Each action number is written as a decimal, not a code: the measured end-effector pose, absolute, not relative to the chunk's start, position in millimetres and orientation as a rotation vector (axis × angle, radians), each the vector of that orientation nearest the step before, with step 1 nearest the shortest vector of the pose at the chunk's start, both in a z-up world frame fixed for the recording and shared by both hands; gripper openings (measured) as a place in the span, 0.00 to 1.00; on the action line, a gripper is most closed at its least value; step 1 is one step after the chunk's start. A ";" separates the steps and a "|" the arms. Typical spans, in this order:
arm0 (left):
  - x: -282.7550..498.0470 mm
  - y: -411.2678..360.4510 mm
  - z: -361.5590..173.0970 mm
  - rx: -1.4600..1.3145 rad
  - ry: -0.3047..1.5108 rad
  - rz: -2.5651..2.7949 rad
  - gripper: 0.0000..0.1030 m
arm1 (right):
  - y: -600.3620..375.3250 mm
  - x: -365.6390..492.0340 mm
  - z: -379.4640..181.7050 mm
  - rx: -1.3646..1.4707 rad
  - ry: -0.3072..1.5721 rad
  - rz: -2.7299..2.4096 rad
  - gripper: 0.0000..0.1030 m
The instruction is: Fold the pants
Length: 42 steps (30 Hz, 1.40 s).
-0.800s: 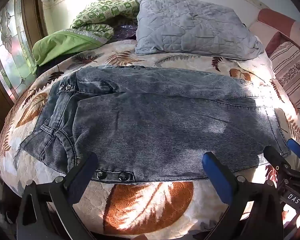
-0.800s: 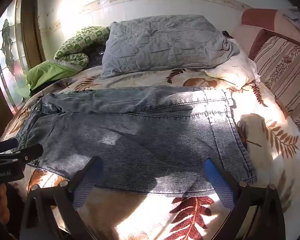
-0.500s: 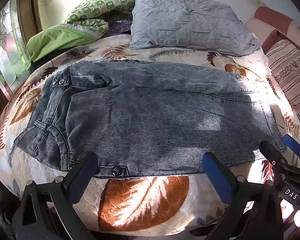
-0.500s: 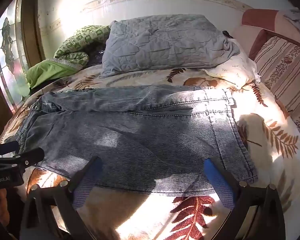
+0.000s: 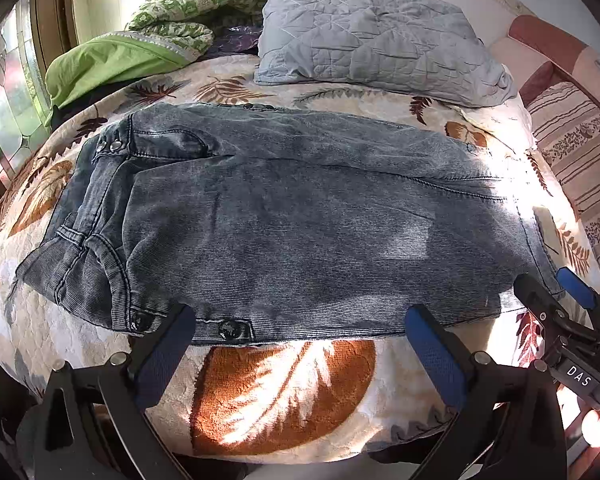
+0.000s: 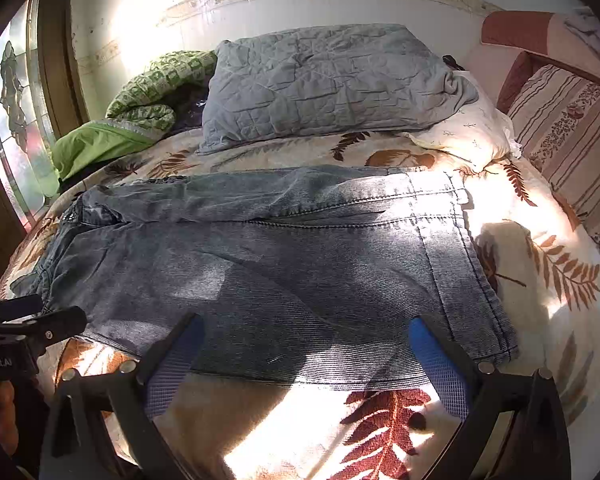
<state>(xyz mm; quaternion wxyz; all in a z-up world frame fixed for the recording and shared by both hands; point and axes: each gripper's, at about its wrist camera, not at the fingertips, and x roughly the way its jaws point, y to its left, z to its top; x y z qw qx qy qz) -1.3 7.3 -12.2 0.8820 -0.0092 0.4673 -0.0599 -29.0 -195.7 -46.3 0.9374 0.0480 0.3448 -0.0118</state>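
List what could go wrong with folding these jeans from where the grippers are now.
1. The jeans lie on a plush leaf-print blanket; the open left gripper and right gripper, both at the near edge, might pinch blanket along with denim.
2. The waistband end is already rumpled, so a fold could lock in creases.
3. The grey pillow sits just beyond the jeans and may obstruct a fold away from the grippers.

Pants (image 5: 292, 224) flat on bed (image 5: 284, 396), pillow (image 5: 372, 36) behind.
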 end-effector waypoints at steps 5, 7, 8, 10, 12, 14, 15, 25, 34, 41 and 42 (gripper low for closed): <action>-3.9 6.2 -10.7 -0.036 0.976 -0.140 1.00 | -196.3 -28.5 -46.9 0.104 0.708 -0.026 1.00; -5.2 4.5 -8.7 -0.028 0.967 -0.138 1.00 | -196.2 -28.7 -47.3 0.104 0.709 -0.027 1.00; -5.9 3.1 -7.7 -0.023 0.964 -0.136 1.00 | -196.3 -28.7 -47.4 0.104 0.709 -0.027 1.00; -6.6 1.1 -6.2 -0.017 0.959 -0.136 1.00 | -196.1 -28.5 -47.5 0.102 0.709 -0.026 1.00; -7.0 -0.1 -5.6 -0.014 0.954 -0.128 1.00 | -195.4 -28.7 -48.2 0.100 0.709 -0.025 1.00; -7.1 -0.2 -5.8 -0.016 0.952 -0.125 1.00 | -194.4 -28.9 -48.7 0.097 0.709 -0.024 1.00; -6.9 0.3 -6.2 -0.016 0.950 -0.117 1.00 | -194.1 -28.9 -48.9 0.095 0.710 -0.025 1.00; -4.2 8.9 -6.3 -0.035 0.927 -0.066 1.00 | -195.7 -28.3 -47.7 0.101 0.710 -0.025 1.00; -5.7 17.4 2.2 -0.054 0.843 -0.041 1.00 | -197.3 -28.6 -47.0 0.111 0.706 -0.023 1.00; -5.5 9.1 3.8 -0.011 0.855 -0.098 1.00 | -197.2 -29.3 -46.1 0.118 0.701 -0.025 1.00; -5.0 8.6 3.4 -0.016 0.861 -0.112 1.00 | -197.3 -29.4 -45.9 0.117 0.700 -0.025 1.00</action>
